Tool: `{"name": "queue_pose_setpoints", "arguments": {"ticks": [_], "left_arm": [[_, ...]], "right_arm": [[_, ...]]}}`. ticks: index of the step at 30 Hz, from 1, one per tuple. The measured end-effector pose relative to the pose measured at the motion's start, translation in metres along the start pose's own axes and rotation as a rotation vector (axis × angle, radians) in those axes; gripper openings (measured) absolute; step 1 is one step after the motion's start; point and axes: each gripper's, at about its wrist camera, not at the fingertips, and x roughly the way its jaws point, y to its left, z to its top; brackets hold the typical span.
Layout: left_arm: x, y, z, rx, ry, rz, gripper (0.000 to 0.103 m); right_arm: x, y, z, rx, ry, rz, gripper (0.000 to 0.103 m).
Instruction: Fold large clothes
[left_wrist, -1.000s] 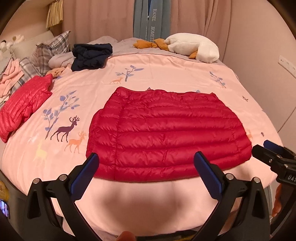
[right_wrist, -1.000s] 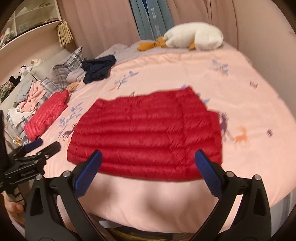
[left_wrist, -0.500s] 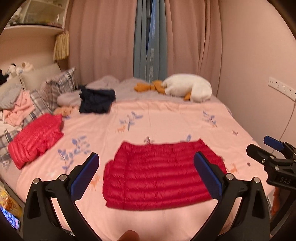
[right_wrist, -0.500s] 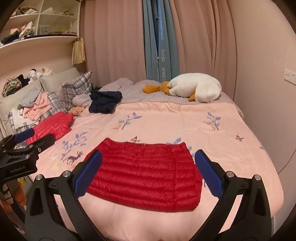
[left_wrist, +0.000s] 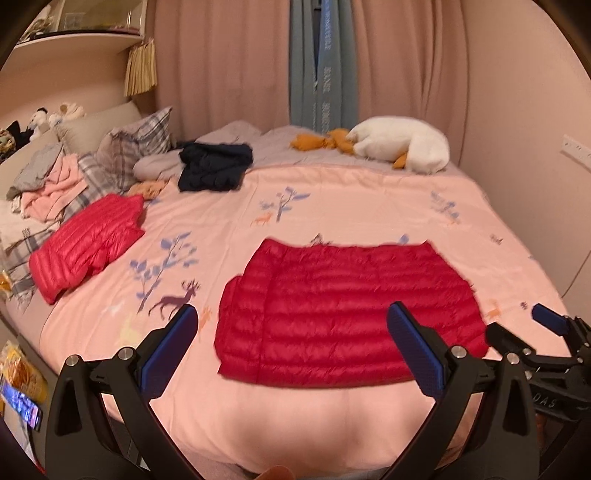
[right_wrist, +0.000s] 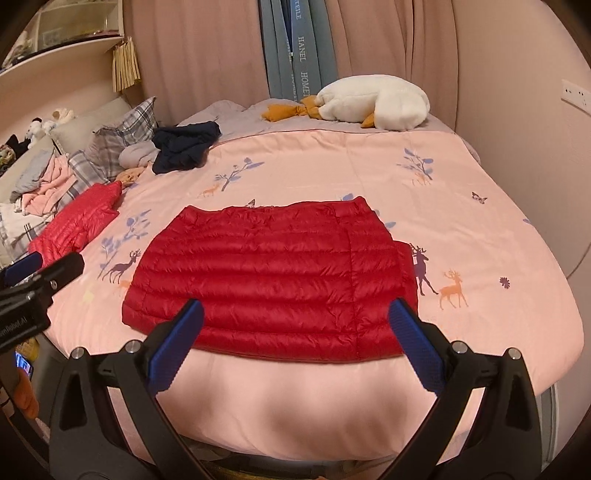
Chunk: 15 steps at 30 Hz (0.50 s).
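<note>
Your left gripper (left_wrist: 291, 345) and right gripper (right_wrist: 295, 339) both hover with fingers spread (nothing between them), the folded red jacket (right_wrist: 273, 273) lying flat just beyond the fingertips.

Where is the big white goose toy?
The white goose toy lies at the far end of the bed, right of middle in both views, just below the curtains and beyond the pink blanket.
</note>
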Motion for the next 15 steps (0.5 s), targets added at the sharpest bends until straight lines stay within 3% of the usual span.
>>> {"name": "queue_pose_setpoints", "arguments": {"ticks": [15], "left_arm": [[0.013,-0.002,-0.009,0.024,0.050,0.010,0.102]], "right_arm": [[0.000,0.000,0.000,0.004,-0.009,0.016,0.101]]}}
